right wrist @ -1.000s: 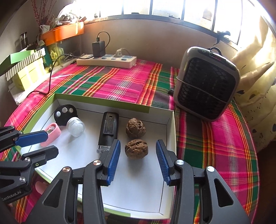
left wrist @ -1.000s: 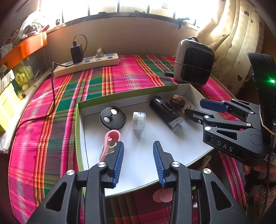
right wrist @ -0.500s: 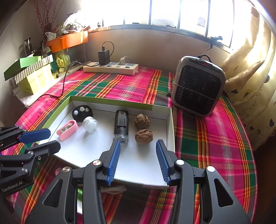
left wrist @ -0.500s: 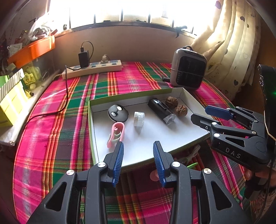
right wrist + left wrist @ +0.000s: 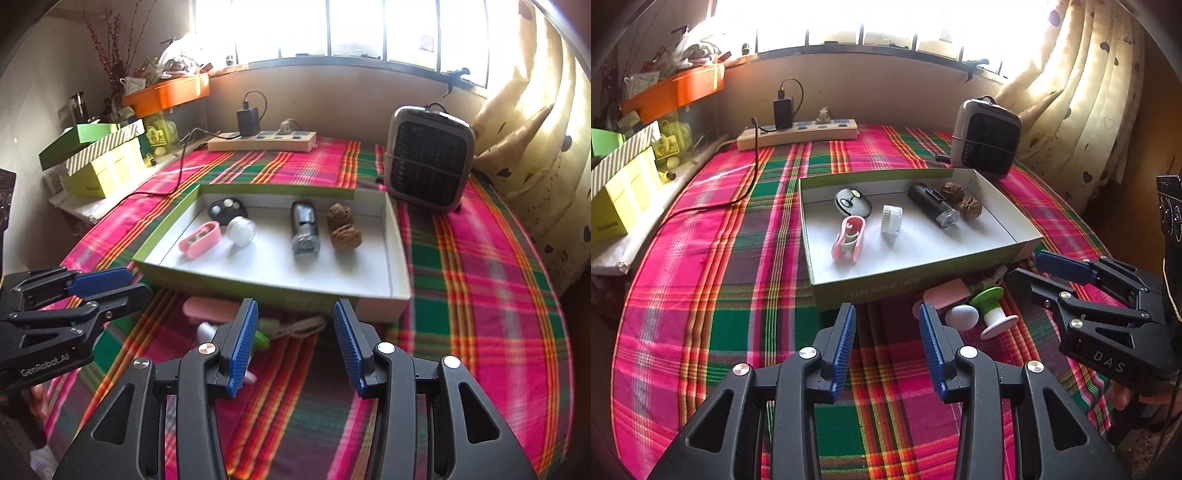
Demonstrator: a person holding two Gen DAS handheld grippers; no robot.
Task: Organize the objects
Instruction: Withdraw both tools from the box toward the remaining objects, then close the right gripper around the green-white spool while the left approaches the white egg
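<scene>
Your right gripper (image 5: 291, 345) hides part of the small clutter (image 5: 964, 308) lying before the box (image 5: 871, 290), so those pieces are hard to identify. Both it and your left gripper (image 5: 888, 350) stand parted and empty, just short of them, above the plaid cloth (image 5: 713, 280) beneath a window.

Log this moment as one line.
left hand-held gripper: open, empty | right hand-held gripper: open, empty | tray: six items | spool: outside

Blown-out window (image 5: 871, 22) backlight, fisheye-dark corners
</scene>
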